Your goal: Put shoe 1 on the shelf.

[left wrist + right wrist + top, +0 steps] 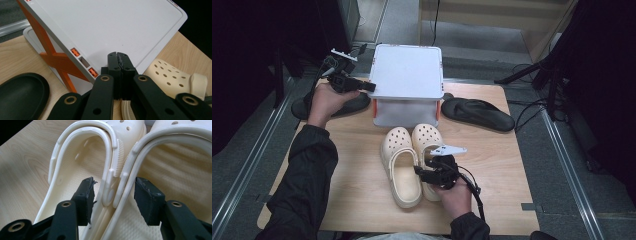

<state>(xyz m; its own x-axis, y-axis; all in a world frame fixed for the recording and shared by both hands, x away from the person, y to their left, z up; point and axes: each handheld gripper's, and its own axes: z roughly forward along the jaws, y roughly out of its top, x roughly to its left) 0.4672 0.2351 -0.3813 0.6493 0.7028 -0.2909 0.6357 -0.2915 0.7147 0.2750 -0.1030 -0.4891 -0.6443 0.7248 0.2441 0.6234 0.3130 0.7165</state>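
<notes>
The right gripper (112, 195) sits nearest, its black jaws standing apart with rough, frayed rubber pads on either side of the two touching inner walls of the cream clogs (412, 162). The pads are clear of the foam, one inside each shoe, so nothing is pinched. The clogs are smooth moulded foam, rounded at the toe and pierced with round holes, each with a curved heel strap riveted at the side; a ribbed strip runs along one rim, and the footbeds are finely pebbled. They lie side by side, toes pointing away from the person, on the middle of the pale wood-grain bench (502, 165), just in front of the rack (408, 75).

That rack is a small shelf of matte pale-grey plastic with a flat, rounded-corner top bearing a shallow raised lip, and orange cross-braced sides with small orange clips.

The left gripper (119, 61) hovers at the rack's left edge, its jaws pressed fully together on nothing, serrated tips meeting.

Two black slippers of dull, smooth rubber lie flat on the bench, one left of the rack (347, 106) and one right of it (479, 114).
</notes>
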